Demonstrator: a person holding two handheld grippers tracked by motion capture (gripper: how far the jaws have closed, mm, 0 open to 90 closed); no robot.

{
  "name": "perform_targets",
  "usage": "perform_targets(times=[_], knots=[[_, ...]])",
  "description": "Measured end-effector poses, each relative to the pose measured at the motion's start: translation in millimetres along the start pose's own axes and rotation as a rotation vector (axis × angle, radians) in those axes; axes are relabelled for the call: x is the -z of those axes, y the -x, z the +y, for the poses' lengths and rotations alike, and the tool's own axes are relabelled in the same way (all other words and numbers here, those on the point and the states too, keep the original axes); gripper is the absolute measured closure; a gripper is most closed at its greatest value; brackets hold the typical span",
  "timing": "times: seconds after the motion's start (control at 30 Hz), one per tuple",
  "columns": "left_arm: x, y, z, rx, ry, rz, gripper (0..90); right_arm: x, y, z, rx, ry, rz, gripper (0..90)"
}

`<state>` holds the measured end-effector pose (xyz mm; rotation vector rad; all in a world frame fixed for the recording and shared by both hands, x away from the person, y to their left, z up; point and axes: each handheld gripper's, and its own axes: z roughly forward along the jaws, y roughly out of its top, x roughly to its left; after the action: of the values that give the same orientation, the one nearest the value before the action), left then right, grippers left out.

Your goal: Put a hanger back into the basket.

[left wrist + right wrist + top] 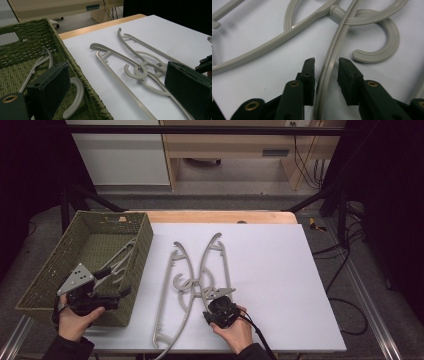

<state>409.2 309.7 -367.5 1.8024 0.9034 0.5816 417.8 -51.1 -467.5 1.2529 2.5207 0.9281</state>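
The right gripper point(325, 62) straddles a bar of one grey hanger point(172, 290) lying crossed with another on the table point(280, 270), jaws not yet pinching; squeeze squarely before lifting toward the basket point(75, 270), where the left gripper point(112, 287) hangs wide open

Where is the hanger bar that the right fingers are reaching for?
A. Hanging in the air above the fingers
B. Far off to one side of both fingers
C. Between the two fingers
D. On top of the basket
C: in the right gripper view the hanger bar runs up between the two fingers, with a small gap on each side.
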Motion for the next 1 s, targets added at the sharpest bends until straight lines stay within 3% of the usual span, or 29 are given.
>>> perform_targets(times=[0.03, 0.1, 0.13, 0.2, 0.4, 0.47, 0.73, 1.0], knots=[[-0.1, 0.4, 0.1, -0.002, 0.0, 0.0, 5.8, -0.4, 0.3, -0.4, 0.024, 0.0, -0.01, 71.1], [-0.1, 0.8, 0.3, -0.004, -0.002, -0.001, 5.8, -0.2, -3.5, 0.7, 0.002, -0.011, -0.037, 75.3], [-0.1, 0.8, 0.4, -0.004, -0.001, -0.002, 5.7, -0.6, -2.4, 0.6, 0.019, -0.006, -0.036, 75.6], [0.1, 0.8, 0.4, -0.004, 0.0, -0.001, 5.7, 0.2, -3.1, 1.6, -0.024, -0.016, -0.034, 76.5], [1.2, 0.4, 0.7, -0.002, 0.004, -0.001, 5.8, 6.1, 9.9, 1.4, -0.068, -0.042, -0.035, 82.4], [1.5, 0.6, 0.9, -0.003, 0.004, -0.001, 5.8, 9.2, 16.5, 1.2, -0.084, -0.039, 0.008, 82.6], [1.3, 2.0, 1.5, -0.009, 0.005, -0.005, 5.8, 33.7, 38.7, 3.5, -0.088, -0.009, 0.059, 82.8], [-1.1, 5.6, 2.0, -0.024, 0.0, -0.015, 5.8, 62.6, 63.9, 3.7, -0.036, 0.026, 0.164, 82.8]])
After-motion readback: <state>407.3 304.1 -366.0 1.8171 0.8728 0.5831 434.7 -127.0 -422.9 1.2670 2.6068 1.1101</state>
